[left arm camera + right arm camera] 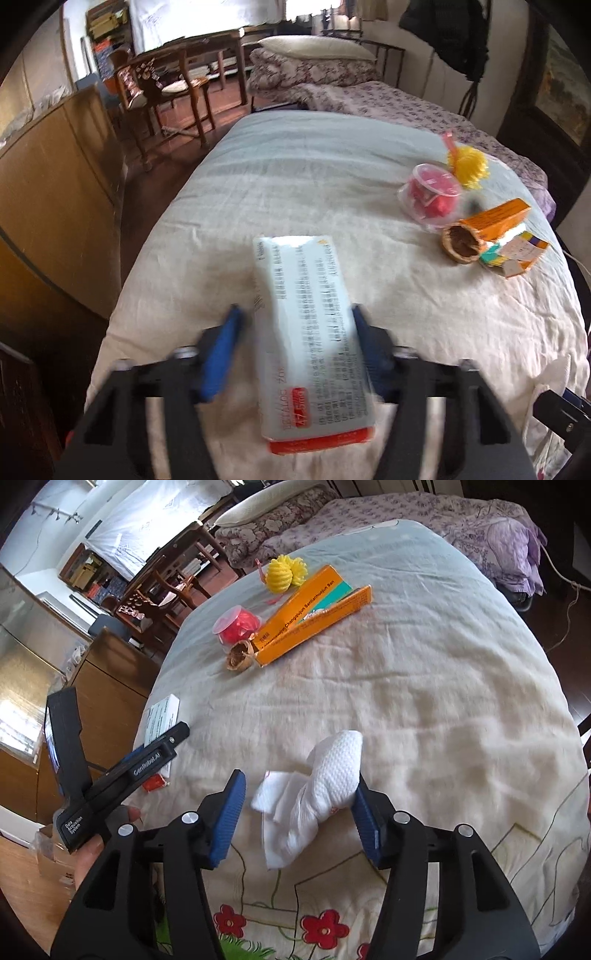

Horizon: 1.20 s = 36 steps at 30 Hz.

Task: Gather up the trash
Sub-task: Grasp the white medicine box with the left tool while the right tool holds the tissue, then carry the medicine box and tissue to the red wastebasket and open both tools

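We see the left gripper (295,325) nearly pinching a medicine box (310,332), one finger not touching; right gripper (299,794) fingers apart around a crumpled tissue (321,790); a lidded cup (432,195) holds red bits.

From your right wrist view, take the walnut shell (239,658) on the bedspread (424,686) as landmark. The lidded cup (236,624) sits just behind it; the long medicine carton (295,618) touches its right side. The mesh fruit sleeve (286,573) lies farther behind. Nearer you, right, lies the crumpled tissue (317,797); nearer left, the flat pill box (162,718), seemingly between your left gripper (173,738) fingers.
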Available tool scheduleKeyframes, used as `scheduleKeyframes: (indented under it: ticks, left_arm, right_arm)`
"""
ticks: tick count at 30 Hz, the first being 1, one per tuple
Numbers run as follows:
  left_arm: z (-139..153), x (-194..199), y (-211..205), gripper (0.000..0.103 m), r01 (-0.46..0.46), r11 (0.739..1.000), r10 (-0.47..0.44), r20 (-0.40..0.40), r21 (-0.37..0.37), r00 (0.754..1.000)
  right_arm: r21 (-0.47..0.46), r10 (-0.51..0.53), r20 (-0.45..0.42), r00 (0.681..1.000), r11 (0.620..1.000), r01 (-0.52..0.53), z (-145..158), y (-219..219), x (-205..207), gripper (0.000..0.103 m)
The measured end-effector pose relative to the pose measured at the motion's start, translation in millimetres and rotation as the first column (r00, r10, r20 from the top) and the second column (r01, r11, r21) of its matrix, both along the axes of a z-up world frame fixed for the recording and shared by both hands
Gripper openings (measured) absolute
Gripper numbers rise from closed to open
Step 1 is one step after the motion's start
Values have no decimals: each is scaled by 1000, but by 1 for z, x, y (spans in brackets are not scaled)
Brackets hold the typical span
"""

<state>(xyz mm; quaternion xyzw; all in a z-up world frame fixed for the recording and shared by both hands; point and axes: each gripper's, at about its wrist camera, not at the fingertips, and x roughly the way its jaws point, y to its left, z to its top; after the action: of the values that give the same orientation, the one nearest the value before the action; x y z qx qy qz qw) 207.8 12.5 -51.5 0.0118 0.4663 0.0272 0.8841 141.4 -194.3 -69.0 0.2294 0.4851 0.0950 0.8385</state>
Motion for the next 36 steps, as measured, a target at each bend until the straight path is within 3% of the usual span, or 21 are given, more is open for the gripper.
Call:
scheduleKeyframes:
  ticks: [2, 4, 9, 12, 19, 36]
  left_arm:
    - [4, -3, 0, 44, 10, 1000, -10, 12, -27, 1000]
    - [11, -9, 6, 44, 17, 995, -14, 33, -99, 999]
    - [29, -23, 7, 44, 45, 984, -27, 102, -174, 994]
    - [32, -28, 5, 44, 58, 980, -35, 118, -192, 992]
    - [36, -36, 1, 44, 87, 977, -63, 127, -195, 990]
    - [35, -65, -2, 44, 143, 969, -113, 154, -203, 982]
  right_arm:
    - [-7, -5, -2, 1000, 1000, 5, -1, 1, 1, 56]
    - [-17, -14, 7, 1000, 1000, 14, -1, 0, 1, 54]
    - [-14, -37, 8, 999, 999, 37, -1, -6, 3, 27]
    - [-17, -38, 16, 999, 999, 38, 0, -6, 2, 23]
    - [19, -57, 88, 994, 998, 56, 12, -10, -2, 22]
    - [75, -57, 108, 993, 996, 49, 13, -17, -14, 22]
